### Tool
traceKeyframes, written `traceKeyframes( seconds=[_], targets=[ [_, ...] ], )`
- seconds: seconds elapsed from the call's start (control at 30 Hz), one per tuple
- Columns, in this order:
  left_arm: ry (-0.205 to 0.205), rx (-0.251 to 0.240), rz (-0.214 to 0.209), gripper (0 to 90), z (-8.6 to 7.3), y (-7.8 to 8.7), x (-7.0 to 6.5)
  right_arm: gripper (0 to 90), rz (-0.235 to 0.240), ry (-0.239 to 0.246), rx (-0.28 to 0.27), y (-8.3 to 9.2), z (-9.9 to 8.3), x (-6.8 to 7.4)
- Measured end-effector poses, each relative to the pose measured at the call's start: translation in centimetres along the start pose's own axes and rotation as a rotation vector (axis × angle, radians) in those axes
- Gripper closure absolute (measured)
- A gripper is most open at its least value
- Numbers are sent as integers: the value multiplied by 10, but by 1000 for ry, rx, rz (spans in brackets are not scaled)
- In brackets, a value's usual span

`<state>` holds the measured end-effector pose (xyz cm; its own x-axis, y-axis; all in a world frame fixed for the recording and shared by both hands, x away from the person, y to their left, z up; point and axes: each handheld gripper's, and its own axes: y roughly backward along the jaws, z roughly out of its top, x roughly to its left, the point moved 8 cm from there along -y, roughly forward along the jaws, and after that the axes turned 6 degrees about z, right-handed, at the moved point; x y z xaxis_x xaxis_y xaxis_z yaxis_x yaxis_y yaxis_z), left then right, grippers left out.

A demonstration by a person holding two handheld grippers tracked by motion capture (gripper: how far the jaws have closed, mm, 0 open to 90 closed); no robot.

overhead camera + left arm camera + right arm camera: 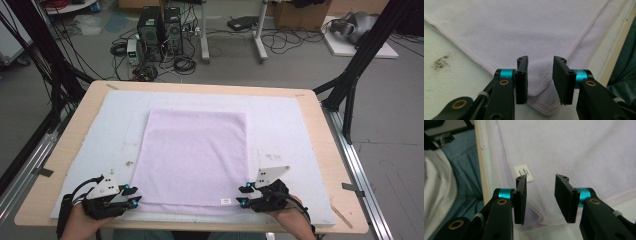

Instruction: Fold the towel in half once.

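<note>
A lilac towel [195, 157] lies flat and folded on a pale mat [285, 125] that covers the wooden desk [327, 150], its near edge running along the person's side. The left tongs [133, 195] sit at the towel's near left corner; in the left gripper view that corner [539, 82] lies bunched between the jaws, which stand spread apart with a gap on either side of the cloth. The right tongs [243, 195] sit at the near right corner, just beside a small white label [226, 201]; in the right gripper view the hemmed corner [541, 216] lies between jaws that are likewise spread, not pinching it.
</note>
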<state>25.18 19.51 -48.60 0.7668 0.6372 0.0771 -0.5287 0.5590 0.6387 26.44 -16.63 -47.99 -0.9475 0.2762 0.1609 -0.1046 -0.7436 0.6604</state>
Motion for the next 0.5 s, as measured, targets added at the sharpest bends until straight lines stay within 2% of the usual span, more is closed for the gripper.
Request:
traceKeyframes(
  seconds=[0.03, 0.1, 0.17, 0.27, 0.3, 0.5],
  targets=[
    [-4, 14, -4, 660, -3, -3, 0, 610, 0, -5, 2, -3, -2, 0],
    [0, 7, -11, 690, -6, -6, -1, 615, 12, -15, 2, -8, -5, -2],
    [0, 0, -16, 750, -6, -6, -2, 676, 17, -16, 16, -12, -10, -2],
    [-20, -9, 2, 866, -4, -4, -2, 863, 37, -20, 3, -12, -12, 0],
    [-21, -10, 4, 896, -3, -3, -2, 880, 43, -21, 1, -11, -12, 1],
    [-24, -28, 4, 897, -1, 9, -4, 897, 55, -4, -23, 2, -4, 11]
  ],
)
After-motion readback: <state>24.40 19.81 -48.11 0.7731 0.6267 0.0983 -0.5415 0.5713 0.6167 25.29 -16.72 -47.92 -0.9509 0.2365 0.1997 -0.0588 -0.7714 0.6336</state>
